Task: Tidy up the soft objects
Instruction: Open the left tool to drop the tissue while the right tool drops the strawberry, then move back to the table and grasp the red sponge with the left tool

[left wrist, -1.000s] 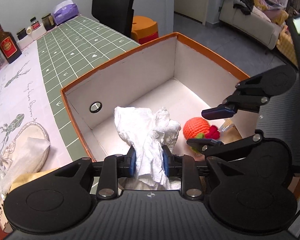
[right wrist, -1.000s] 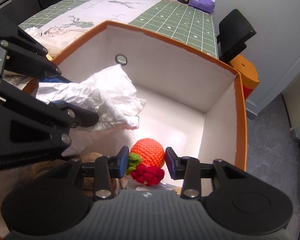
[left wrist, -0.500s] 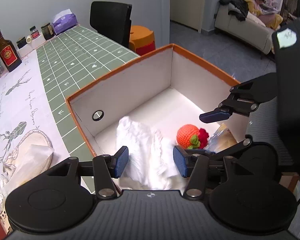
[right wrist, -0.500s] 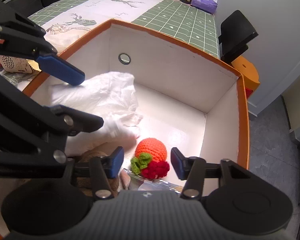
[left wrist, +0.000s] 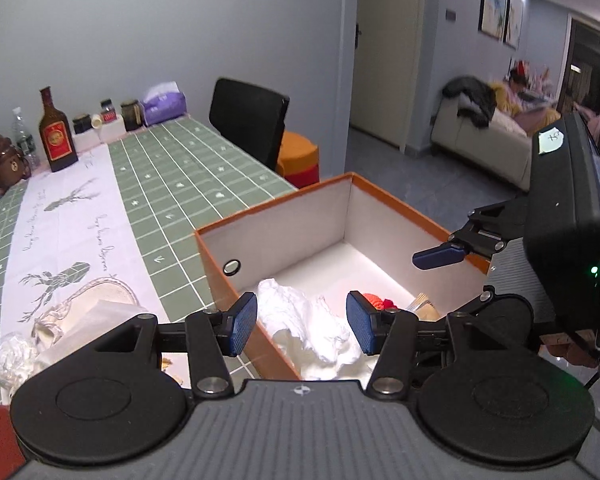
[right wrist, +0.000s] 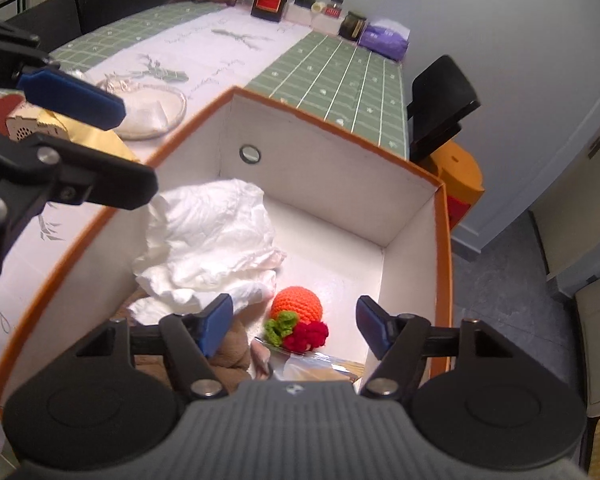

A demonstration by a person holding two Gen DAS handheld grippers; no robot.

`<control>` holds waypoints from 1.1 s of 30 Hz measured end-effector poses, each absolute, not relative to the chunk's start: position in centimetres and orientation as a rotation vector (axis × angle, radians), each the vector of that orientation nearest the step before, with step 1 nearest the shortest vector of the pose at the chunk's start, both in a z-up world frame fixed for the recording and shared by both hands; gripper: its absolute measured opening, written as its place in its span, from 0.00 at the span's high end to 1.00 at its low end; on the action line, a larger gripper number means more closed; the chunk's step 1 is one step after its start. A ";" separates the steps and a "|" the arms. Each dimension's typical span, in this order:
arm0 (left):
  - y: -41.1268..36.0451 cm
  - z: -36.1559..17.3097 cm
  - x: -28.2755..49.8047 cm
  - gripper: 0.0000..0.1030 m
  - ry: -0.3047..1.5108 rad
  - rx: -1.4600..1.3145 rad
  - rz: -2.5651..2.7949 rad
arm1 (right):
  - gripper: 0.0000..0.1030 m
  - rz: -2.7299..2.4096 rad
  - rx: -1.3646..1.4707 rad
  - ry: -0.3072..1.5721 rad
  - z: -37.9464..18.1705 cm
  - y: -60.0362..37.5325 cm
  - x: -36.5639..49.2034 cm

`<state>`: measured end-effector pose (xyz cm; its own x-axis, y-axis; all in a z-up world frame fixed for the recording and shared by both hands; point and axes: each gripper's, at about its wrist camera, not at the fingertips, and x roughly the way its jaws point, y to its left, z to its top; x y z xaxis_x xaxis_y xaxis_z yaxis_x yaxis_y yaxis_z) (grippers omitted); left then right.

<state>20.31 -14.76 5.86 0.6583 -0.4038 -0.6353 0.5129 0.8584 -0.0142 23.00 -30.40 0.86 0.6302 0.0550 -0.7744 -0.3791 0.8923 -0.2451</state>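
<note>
White crumpled cloth [right wrist: 212, 236] lies loose on the left side of the orange-rimmed box [right wrist: 442, 264], against its left wall. Above that wall hangs the left hand-held gripper [left wrist: 300, 326], its blue pads spread, nothing between them, the cloth below. Right of the cloth, on the white box floor, sits the crocheted orange ball [right wrist: 298, 303] with green and red tufts, beside a brown plush item [right wrist: 230, 354]. Over the ball hangs the right hand-held gripper [right wrist: 294, 326]; its jaws have just been opening, stand wide and grip nothing. The box sits at the edge of the green-checked surface [left wrist: 188, 184].
</note>
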 end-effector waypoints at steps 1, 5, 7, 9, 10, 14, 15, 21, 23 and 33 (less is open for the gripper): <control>-14.3 5.9 19.8 0.41 0.660 0.161 -0.519 | 0.32 0.251 -0.408 0.840 1.2 -30.1 22.4; -12.3 5.9 17.6 0.41 0.604 0.133 -0.485 | 0.32 0.233 -0.395 0.758 2.9 -28.7 19.9; -11.0 5.8 16.4 0.41 0.570 0.116 -0.457 | 0.32 0.230 -0.386 0.698 3.8 -27.7 18.2; -9.4 5.7 15.4 0.41 0.545 0.089 -0.430 | 0.28 0.240 -0.370 0.637 4.6 -26.7 16.6; -8.7 5.6 14.9 0.41 0.537 0.075 -0.417 | 0.28 0.252 -0.357 0.604 5.1 -26.0 15.5; -5.4 5.0 13.0 0.41 0.510 0.024 -0.354 | 0.27 0.285 -0.312 0.517 5.7 -23.4 12.7; -4.6 4.8 12.6 0.41 0.504 0.014 -0.336 | 0.27 0.288 -0.308 0.495 5.7 -22.4 12.1; 0.9 2.8 10.2 0.41 0.497 -0.087 -0.219 | 0.27 0.310 -0.238 0.458 3.5 -17.9 9.4; 2.6 1.8 9.7 0.41 0.501 -0.119 -0.179 | 0.27 0.310 -0.209 0.463 2.5 -16.4 9.0; 9.9 -2.5 8.1 0.19 0.502 -0.282 -0.019 | 0.27 0.285 -0.144 0.515 -3.1 -10.6 9.0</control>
<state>8.10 9.85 -2.50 0.8774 -0.0870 -0.4718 -0.0508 0.9611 -0.2717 8.96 -10.59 -3.12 0.8318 0.2323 -0.5042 -0.3041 0.9505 -0.0639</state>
